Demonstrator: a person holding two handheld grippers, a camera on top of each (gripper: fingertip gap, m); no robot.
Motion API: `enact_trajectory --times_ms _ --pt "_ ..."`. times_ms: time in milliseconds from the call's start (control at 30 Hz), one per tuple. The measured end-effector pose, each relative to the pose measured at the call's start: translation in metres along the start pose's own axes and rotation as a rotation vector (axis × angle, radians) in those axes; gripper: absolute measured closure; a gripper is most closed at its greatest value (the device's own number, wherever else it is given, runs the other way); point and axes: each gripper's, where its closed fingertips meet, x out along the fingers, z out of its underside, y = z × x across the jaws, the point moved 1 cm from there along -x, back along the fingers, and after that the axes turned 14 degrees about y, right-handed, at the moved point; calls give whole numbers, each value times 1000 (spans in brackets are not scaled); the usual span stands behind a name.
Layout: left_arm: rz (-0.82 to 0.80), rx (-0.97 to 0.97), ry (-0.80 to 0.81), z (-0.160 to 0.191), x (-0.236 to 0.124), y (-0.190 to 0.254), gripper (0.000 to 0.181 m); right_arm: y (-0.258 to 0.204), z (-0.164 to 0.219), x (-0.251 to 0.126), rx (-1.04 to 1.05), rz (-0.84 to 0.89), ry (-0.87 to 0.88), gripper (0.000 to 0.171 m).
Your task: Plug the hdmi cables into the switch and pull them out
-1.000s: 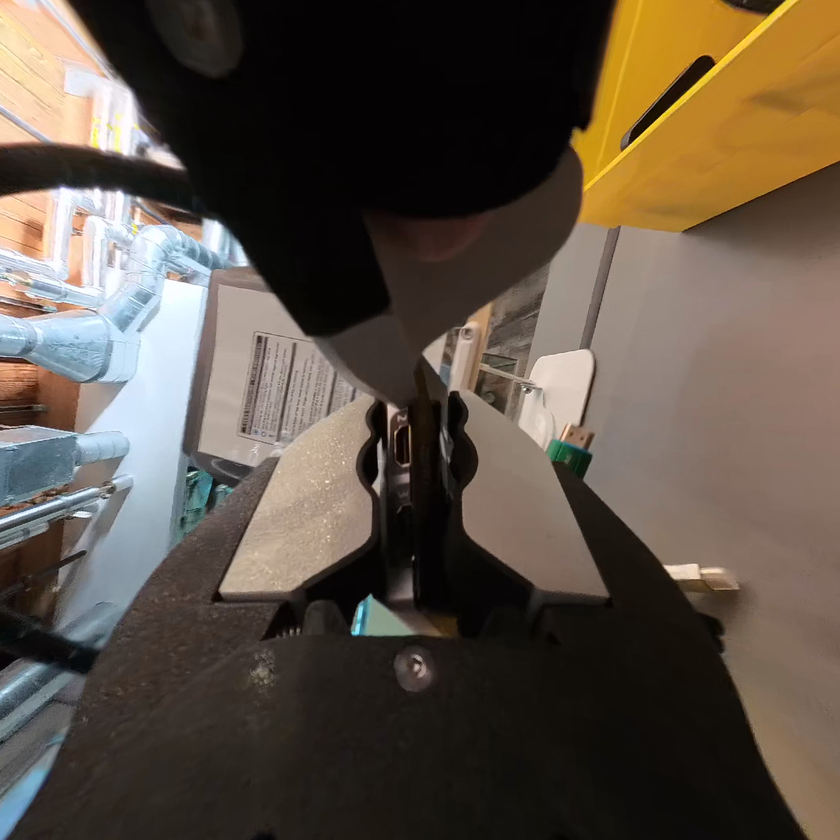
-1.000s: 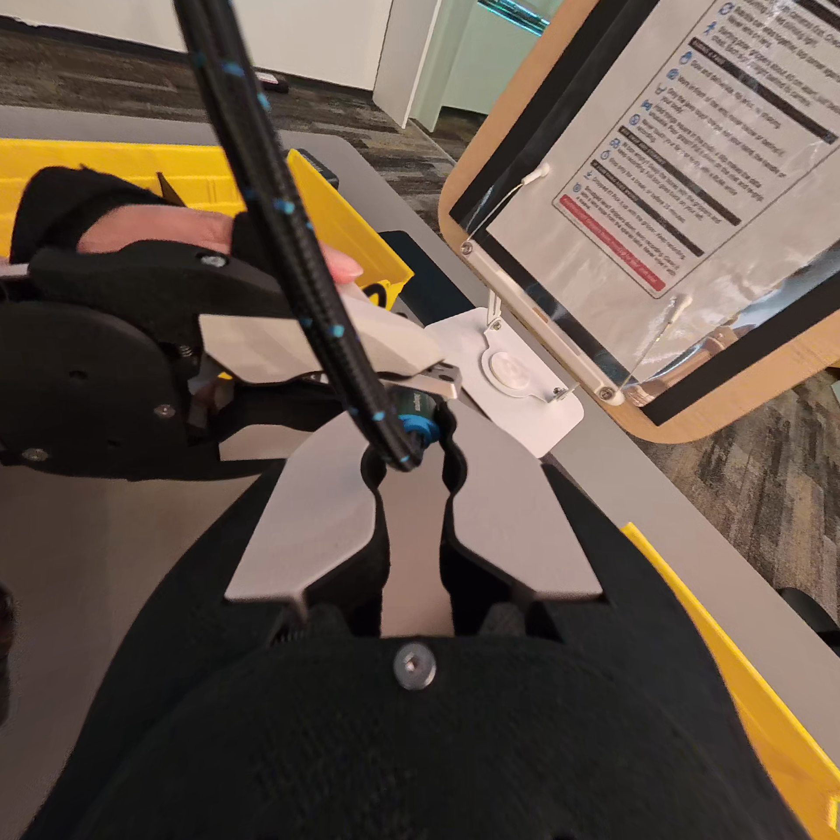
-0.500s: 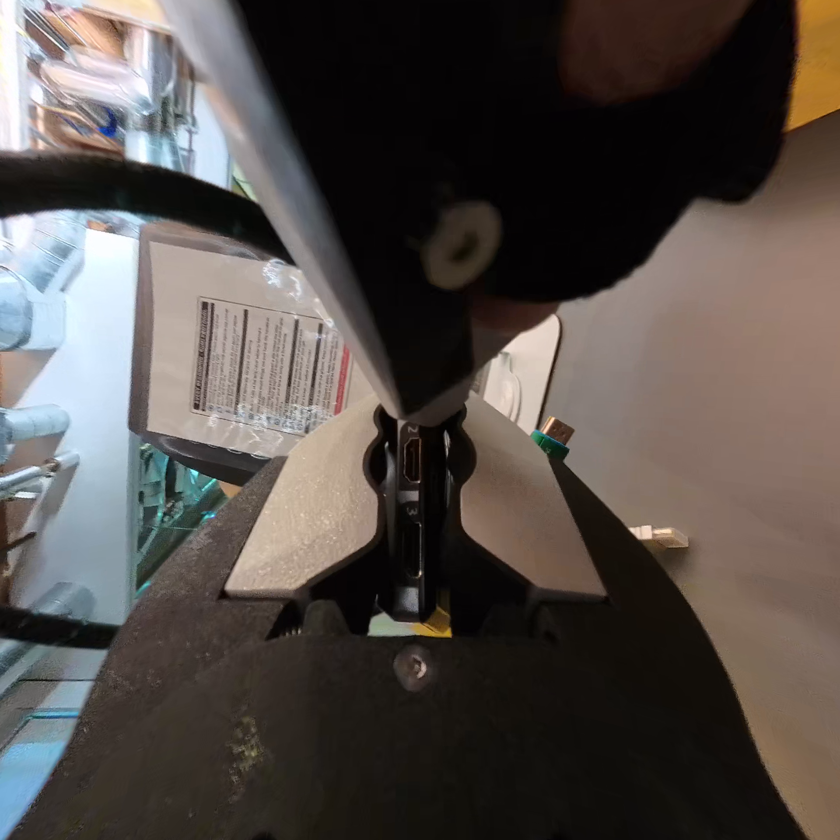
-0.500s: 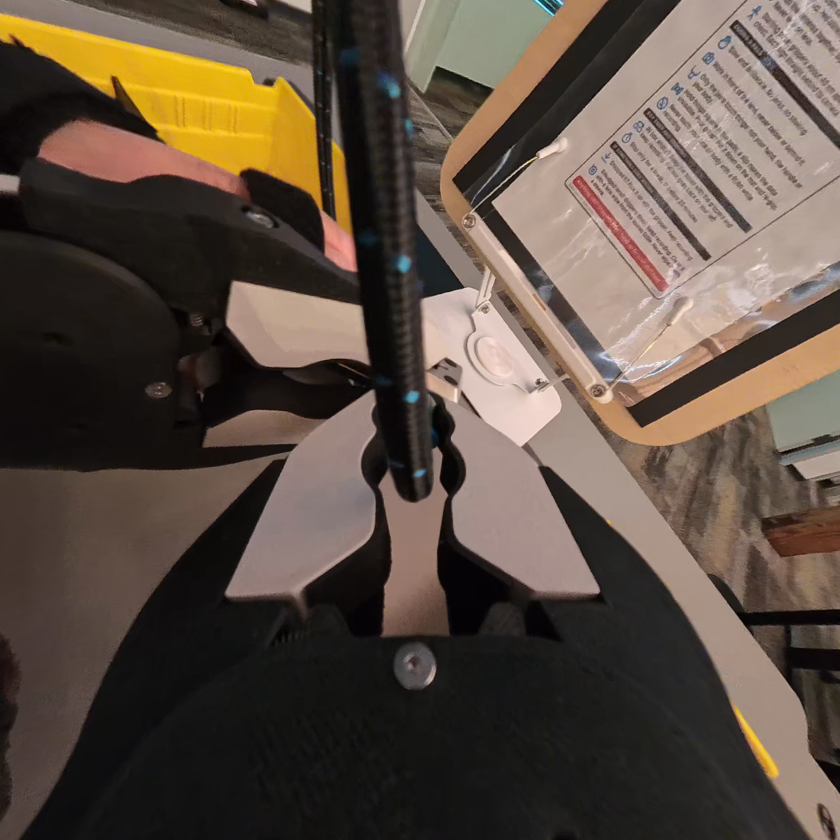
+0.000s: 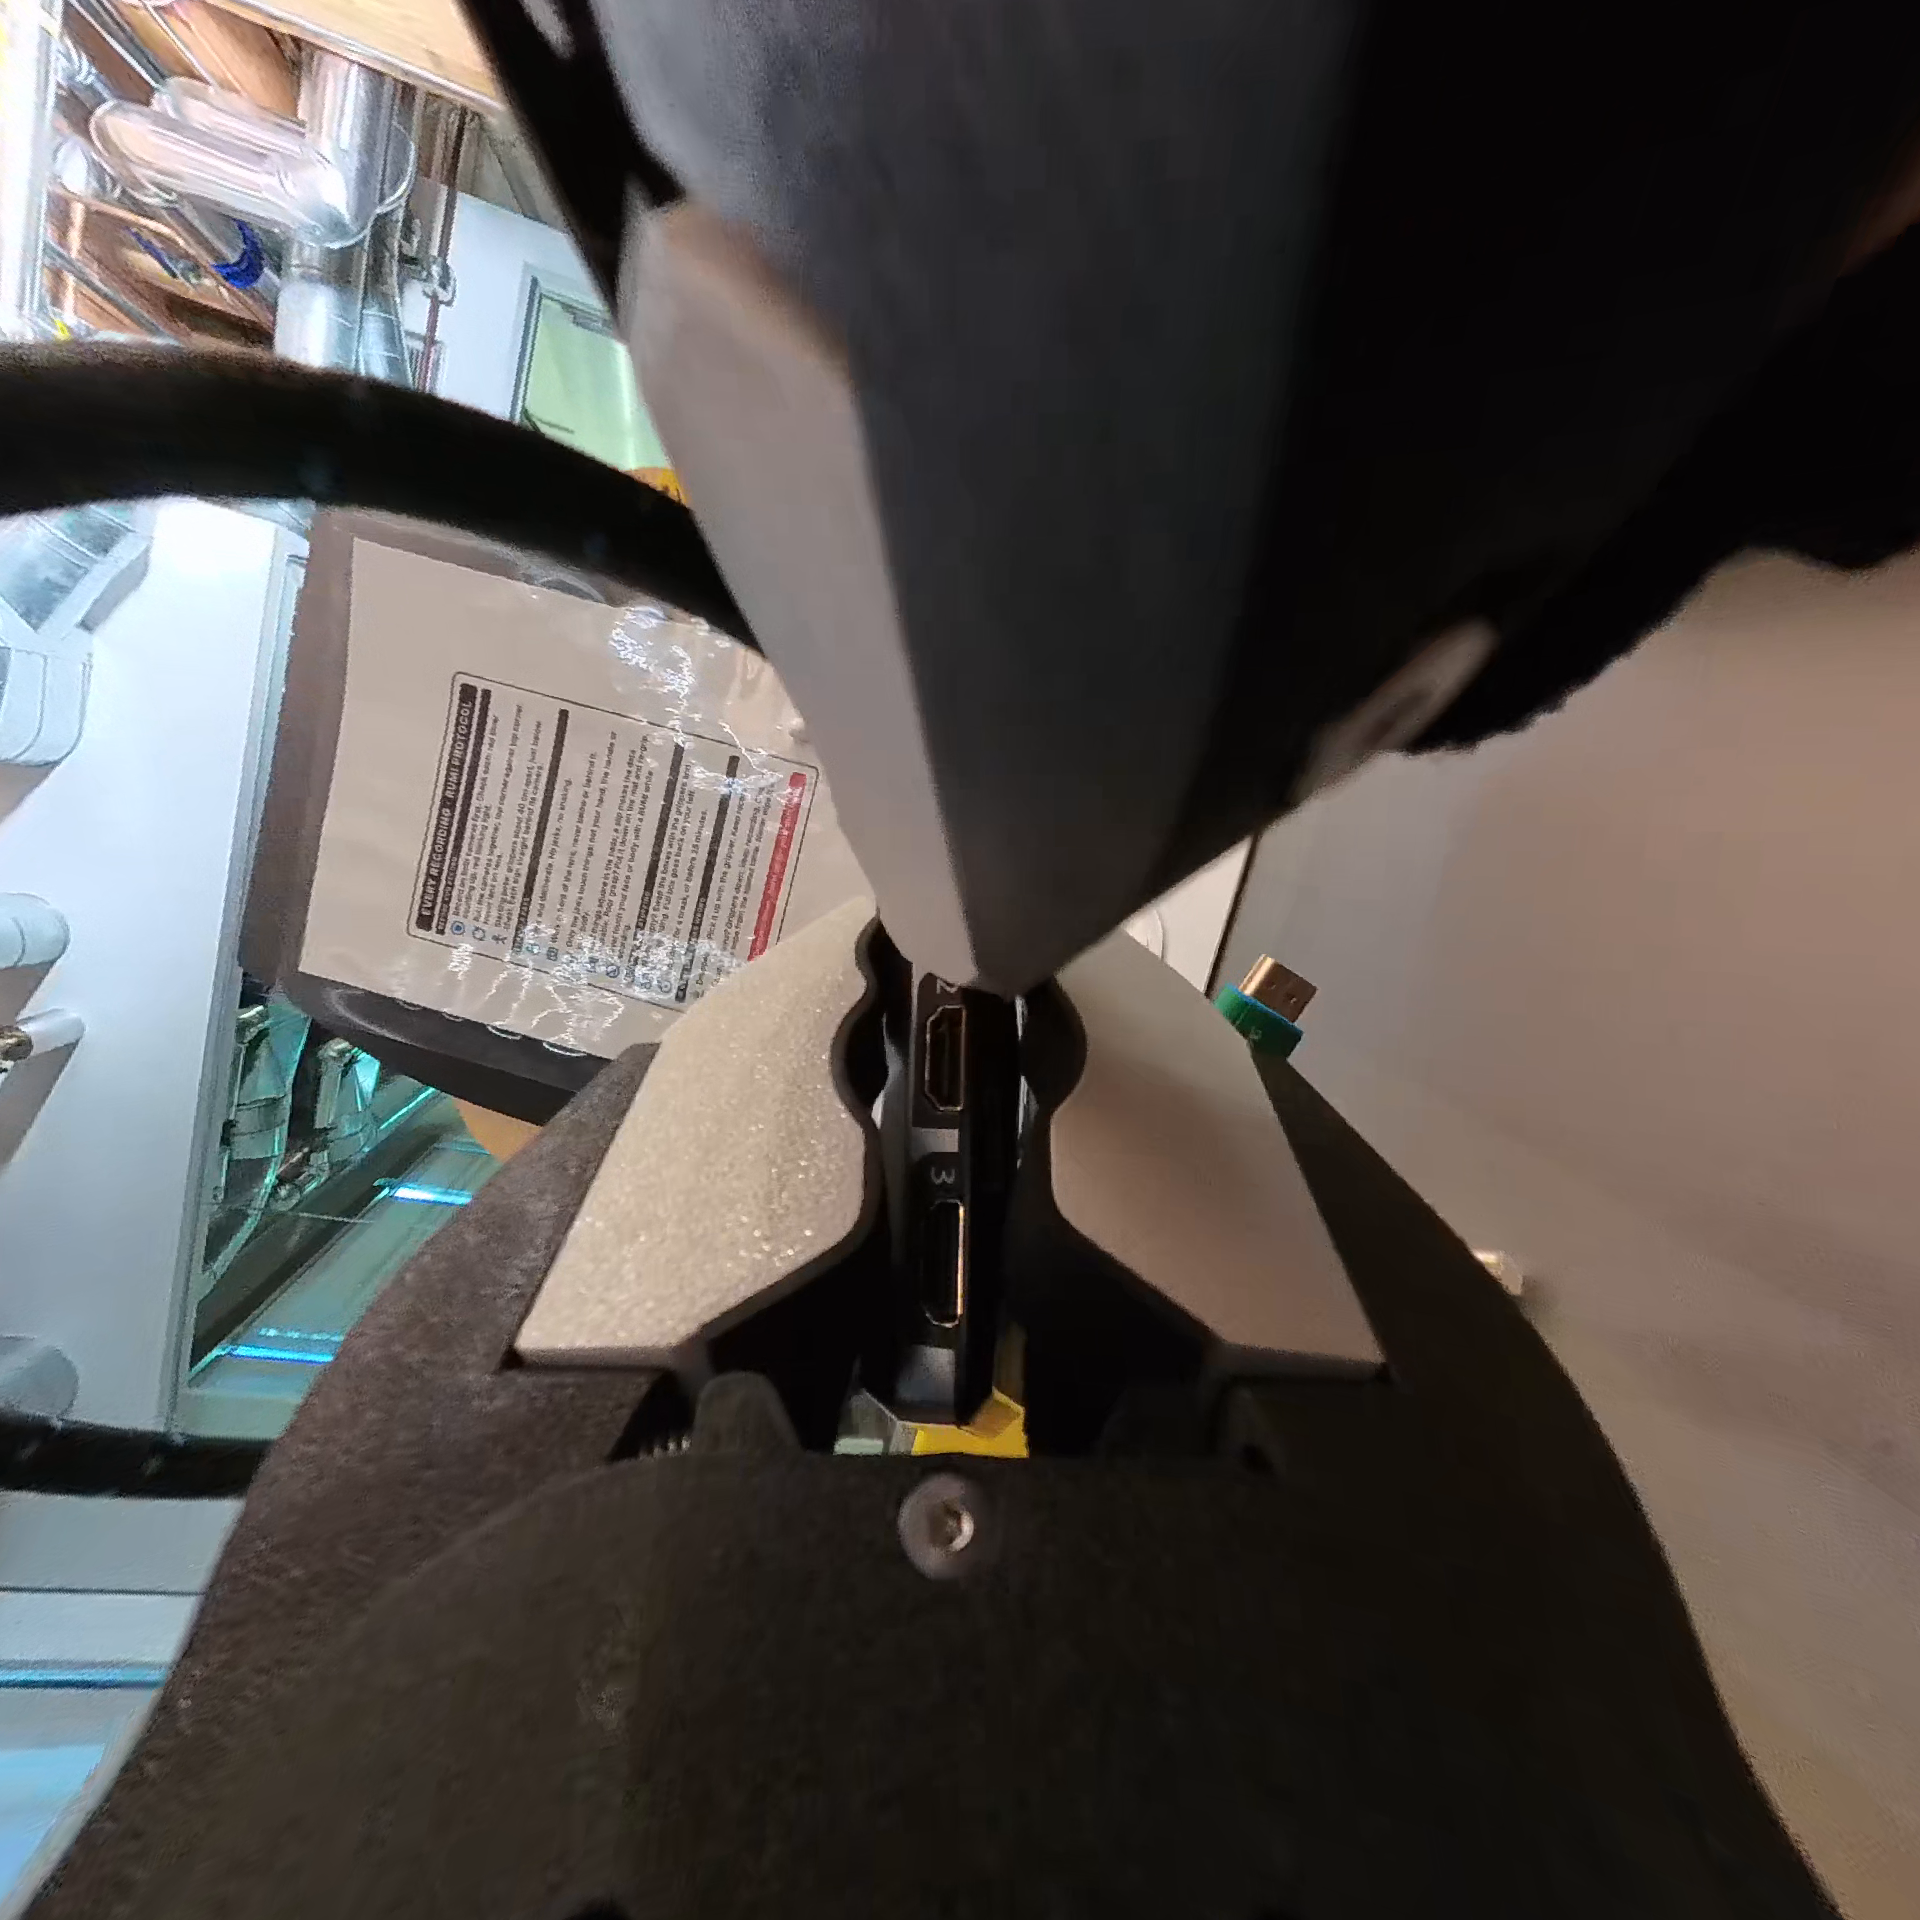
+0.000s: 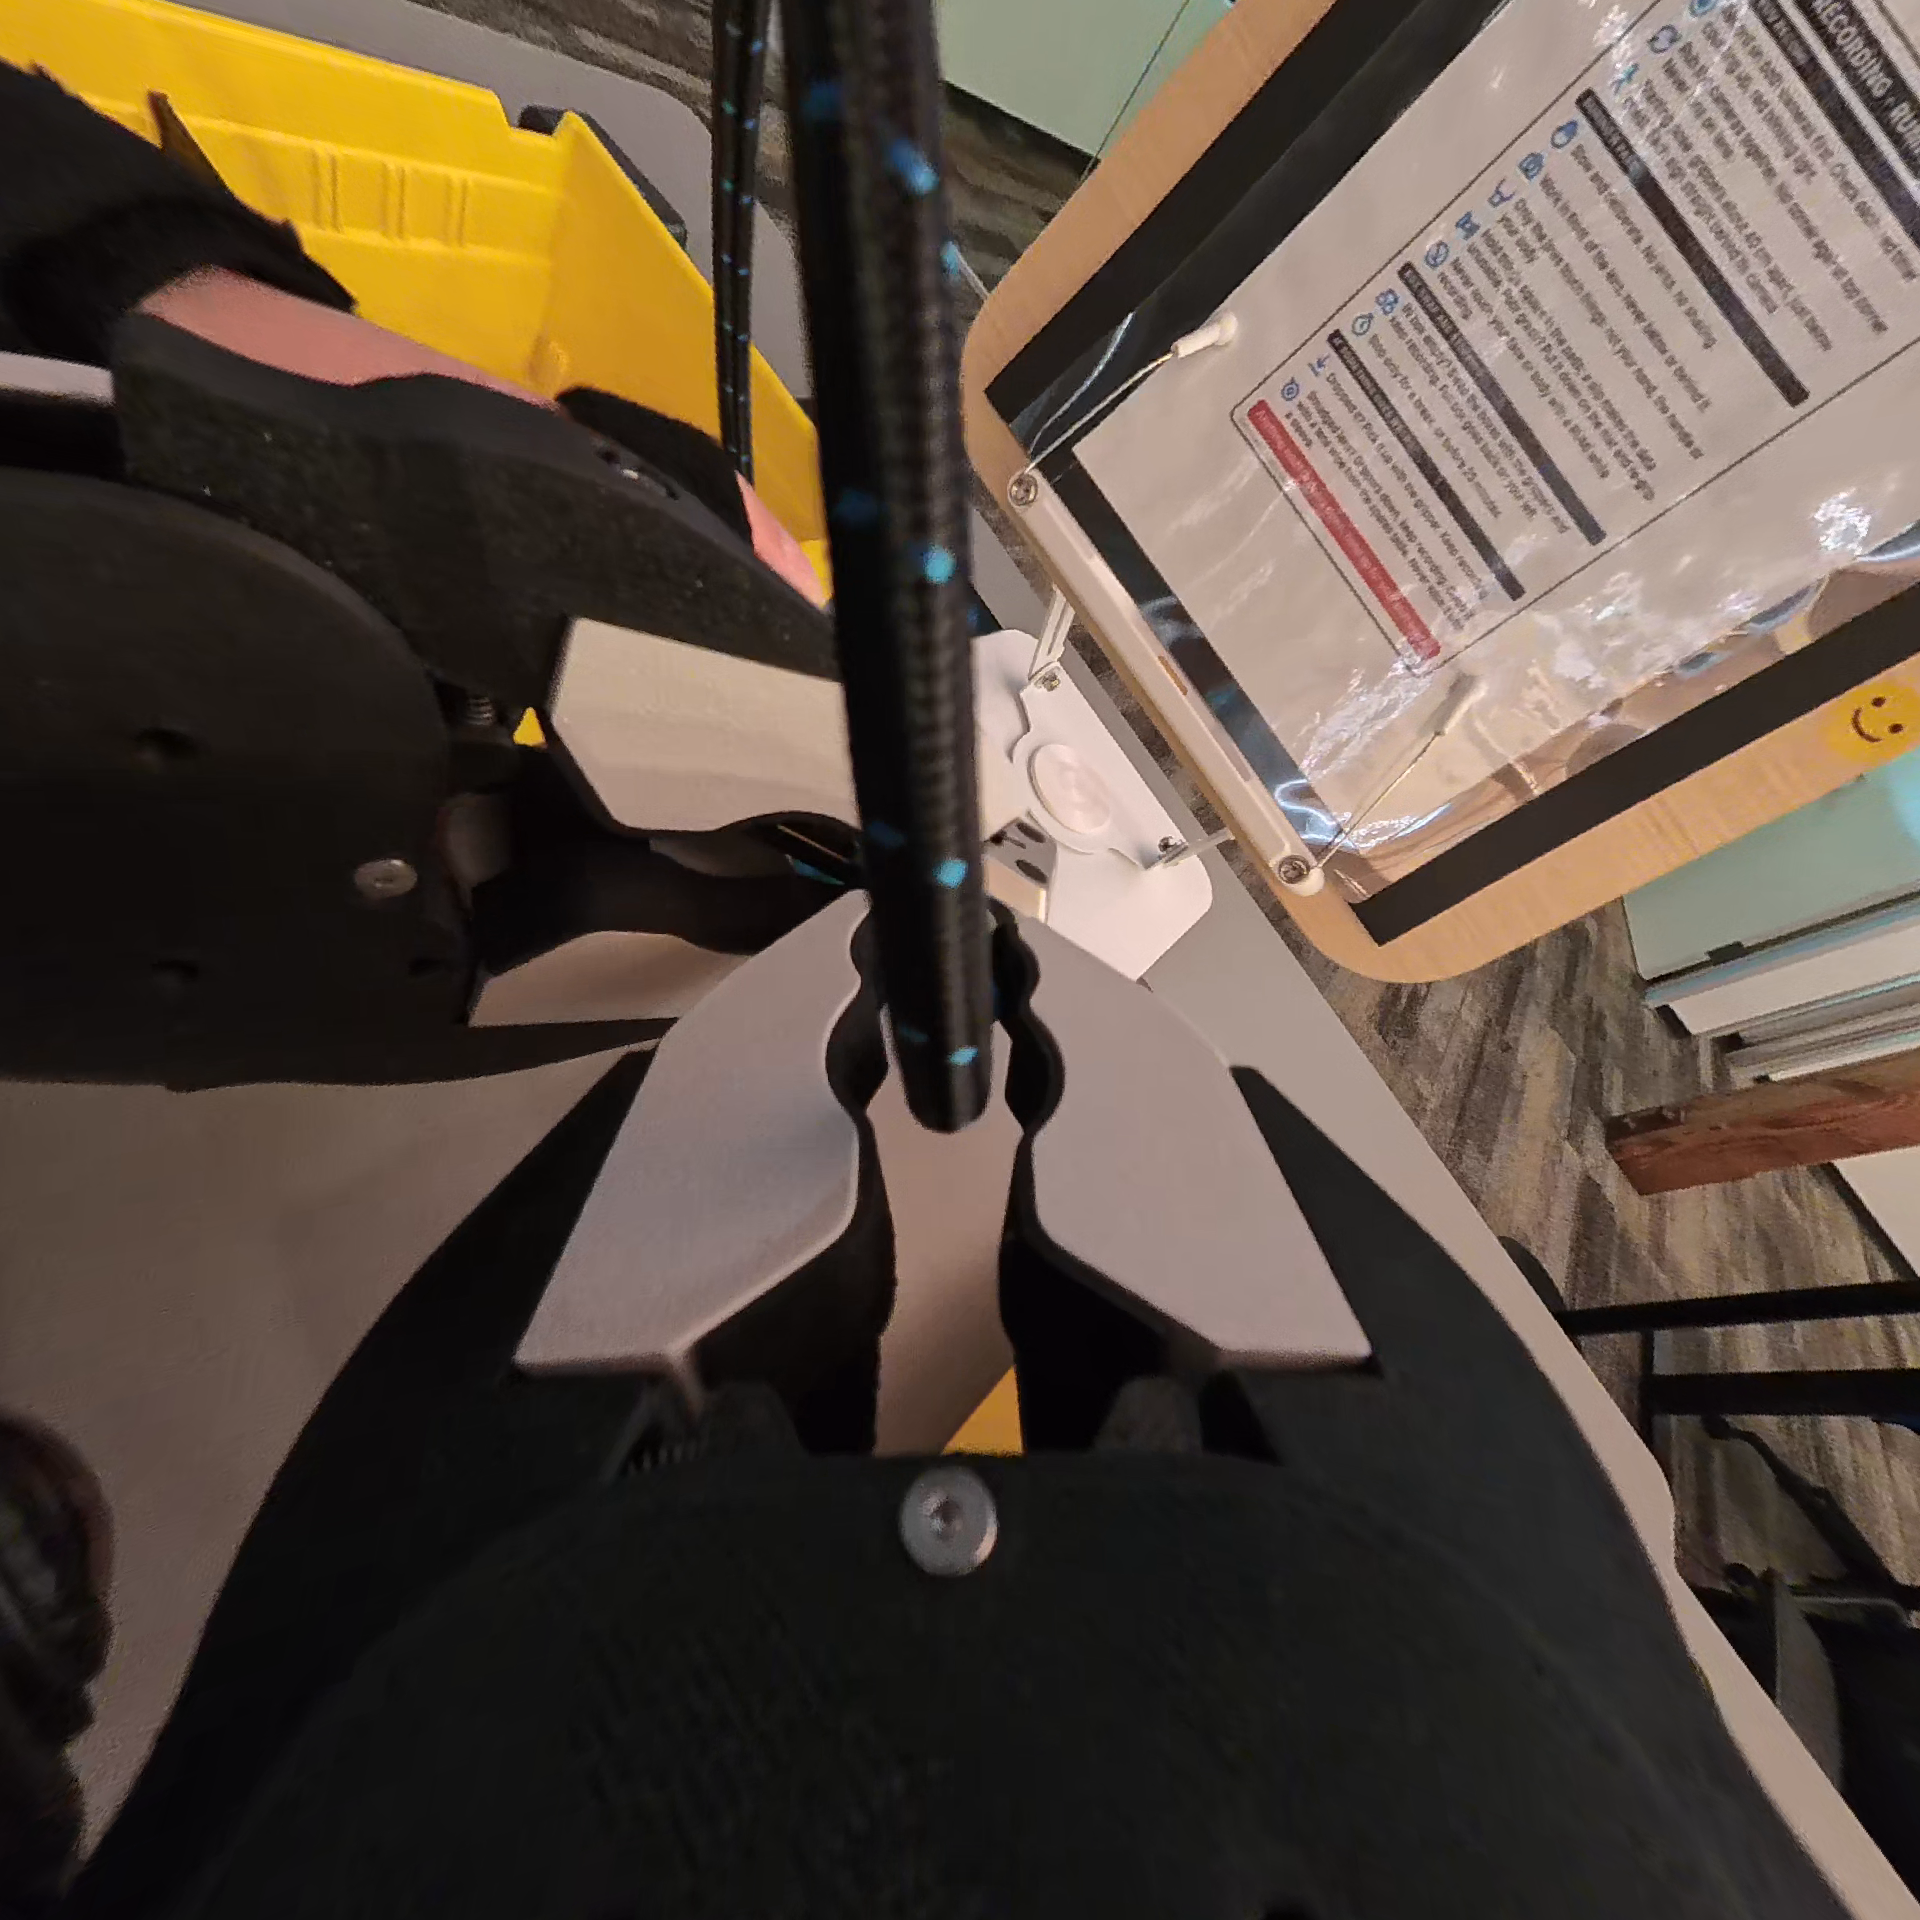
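Note:
My left gripper (image 5: 961,997) is shut on the black HDMI switch (image 5: 951,1195), held edge-on so that two of its ports face the camera. My right gripper (image 5: 992,935) comes in from above, its tip meeting the top end of the switch and hiding what lies there. In the right wrist view my right gripper (image 6: 940,966) is shut on a black braided HDMI cable (image 6: 904,582) with blue flecks. The cable rises straight up and hides its own plug. The left gripper (image 6: 821,862) reaches in from the left, its tips just beyond mine.
A green-collared HDMI plug (image 5: 1262,1003) and a pale plug (image 5: 1501,1270) lie on the grey table (image 5: 1662,1039). A yellow bin (image 6: 468,229) stands at the back left. A wood-framed sign board (image 6: 1455,468) on a white base plate (image 6: 1101,831) stands at the table's far edge. The grippers are tip to tip, or close to it.
The right gripper has swung over the switch's top end, and its cable has turned from slanted to upright. More of the switch's port face shows between the left fingers.

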Motion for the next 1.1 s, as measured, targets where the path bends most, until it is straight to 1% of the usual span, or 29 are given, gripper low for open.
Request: enact_trajectory --times_ms 133,233,333,367,400,533,633,767,867,967,1100 --pt "0 -10 7 -1 -1 -1 159 1 -2 -2 25 -15 12 152" --pt "-7 -16 69 -8 -2 -5 158 5 -8 -6 114 -85 87 151" --pt "-9 -89 112 -13 -4 -8 156 10 -12 -10 112 -93 132 151" --pt "10 -119 98 -11 -5 -8 155 14 -12 -11 106 -75 133 151" --pt "30 -150 83 -8 -5 -8 150 19 -11 -12 104 -62 137 151" --pt "131 -314 134 -7 -6 -2 130 35 1 -11 128 -36 129 152" --pt "204 -477 171 -6 -7 6 127 44 8 -11 163 -39 131 152" --pt "313 -779 221 -10 -7 12 116 50 12 -12 168 -31 133 153" --pt "304 -930 217 -5 -10 1 126 49 12 -10 140 -28 143 154" --pt "323 -1052 201 2 -15 -3 128 46 13 -6 114 -39 147 157" --pt "392 -1243 205 8 -14 5 126 39 19 -1 70 -73 129 159"
